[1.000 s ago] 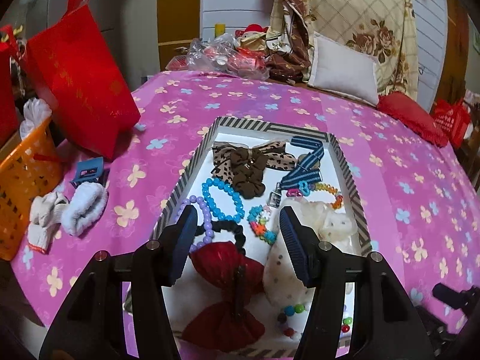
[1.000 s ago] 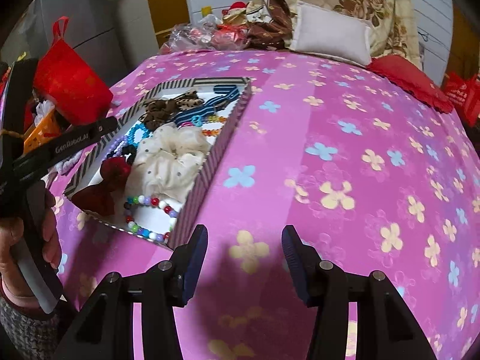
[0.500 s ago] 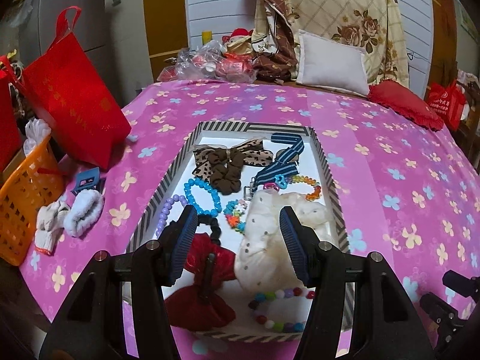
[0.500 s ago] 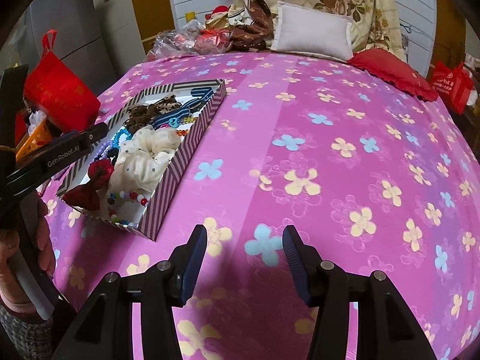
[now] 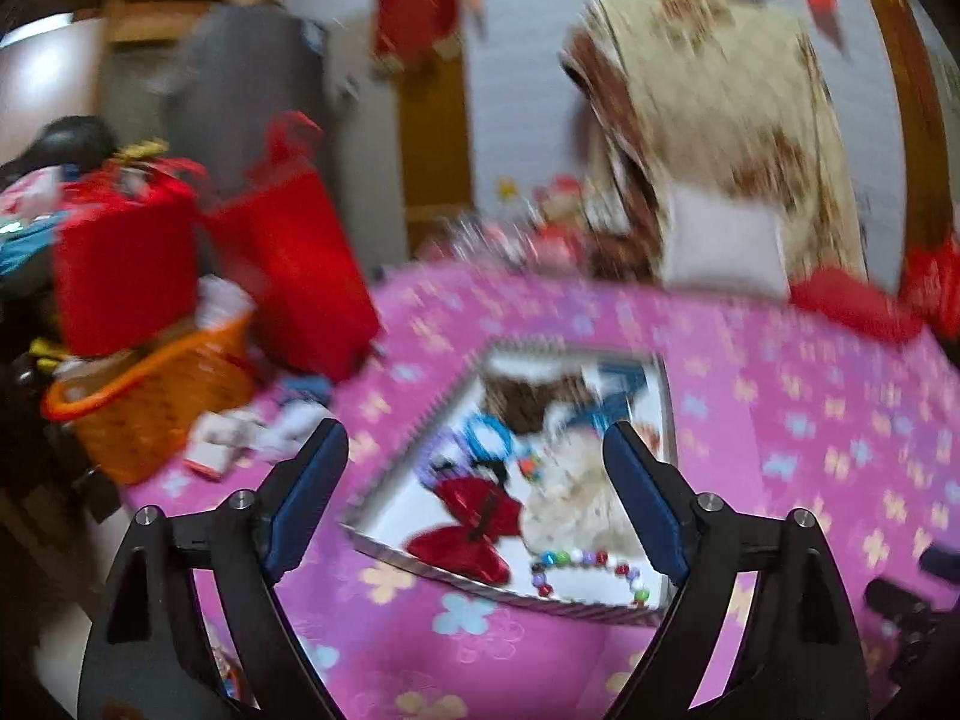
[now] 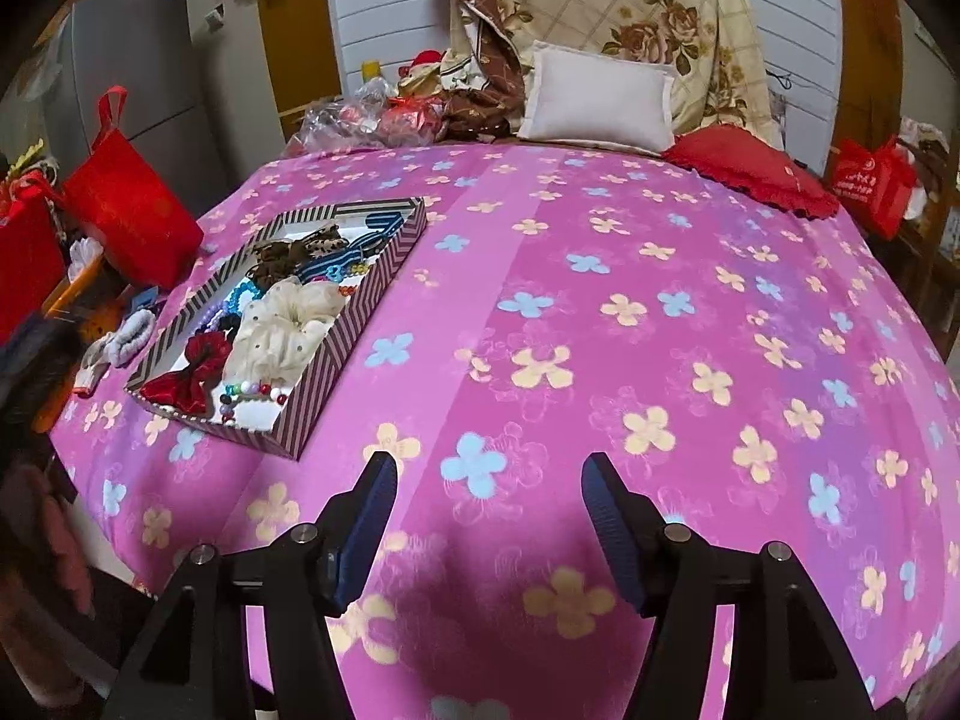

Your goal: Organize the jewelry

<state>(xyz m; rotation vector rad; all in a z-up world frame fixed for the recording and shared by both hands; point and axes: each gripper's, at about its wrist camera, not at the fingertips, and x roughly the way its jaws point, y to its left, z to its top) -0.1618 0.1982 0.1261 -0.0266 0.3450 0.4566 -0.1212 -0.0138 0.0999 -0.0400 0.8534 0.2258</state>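
A striped tray (image 6: 336, 354) sits on the left side of the pink flowered bed; it also shows, blurred, in the left wrist view (image 5: 420, 420). In it lie a red bow (image 6: 189, 375), a cream scrunchie (image 6: 288, 324), a multicolour bead bracelet (image 6: 252, 391), a blue bead bracelet (image 6: 240, 294), a leopard bow (image 6: 294, 249) and a blue striped bow (image 6: 372, 228). My left gripper (image 5: 474, 492) is open and empty, raised near the tray's front edge. My right gripper (image 6: 489, 531) is open and empty above the bed's front edge, right of the tray.
Red gift bags (image 6: 132, 210) and an orange basket (image 5: 156, 396) stand left of the bed. White gloves (image 6: 120, 342) lie beside the tray. A white pillow (image 6: 600, 99), a red cushion (image 6: 750, 171) and plastic-wrapped items (image 6: 360, 120) are at the far end.
Both grippers have pulled back and up from the tray. The left view has swung upward and is motion-blurred. Its jaws look wider apart. The tray's contents have not moved.
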